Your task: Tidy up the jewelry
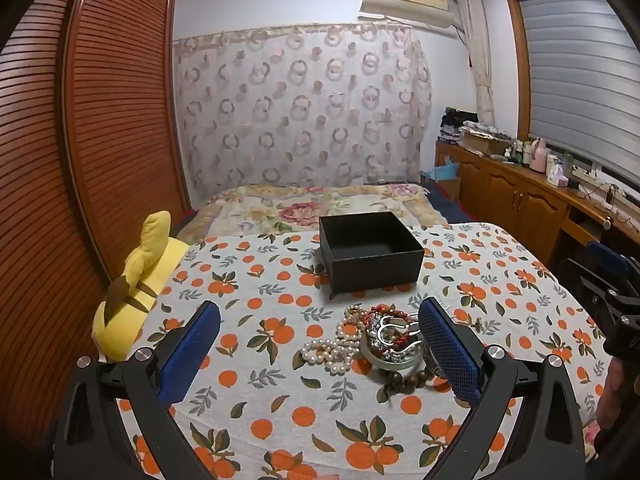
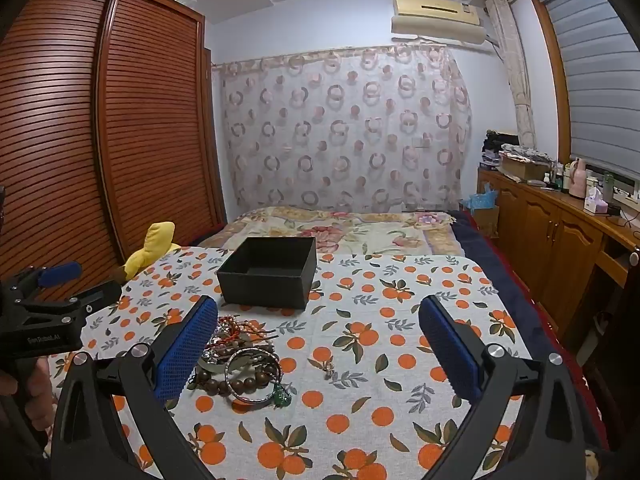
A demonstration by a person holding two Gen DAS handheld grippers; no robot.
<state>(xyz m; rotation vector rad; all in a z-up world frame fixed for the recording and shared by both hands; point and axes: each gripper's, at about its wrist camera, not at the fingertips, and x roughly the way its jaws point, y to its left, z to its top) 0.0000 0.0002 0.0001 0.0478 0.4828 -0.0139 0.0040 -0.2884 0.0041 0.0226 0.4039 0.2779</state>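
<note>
A pile of jewelry (image 1: pixel 380 340) lies on the orange-print tablecloth (image 1: pixel 280 400): a pearl strand (image 1: pixel 332 350), a silver bangle, red cord and dark wooden beads. An open, empty black box (image 1: pixel 370 252) stands behind it. My left gripper (image 1: pixel 320 356) is open and empty above the cloth, its right finger beside the pile. In the right wrist view the pile (image 2: pixel 240 360) lies by the left finger of my right gripper (image 2: pixel 320 356), which is open and empty. The box (image 2: pixel 268 272) stands beyond it. The left gripper (image 2: pixel 48 292) shows at the left edge.
A yellow plush toy (image 1: pixel 136 288) lies at the table's left edge, next to a slatted wooden wardrobe (image 1: pixel 100 120). A bed with a floral cover (image 1: pixel 312 204) stands behind the table. Wooden cabinets (image 1: pixel 520 196) with bottles line the right wall.
</note>
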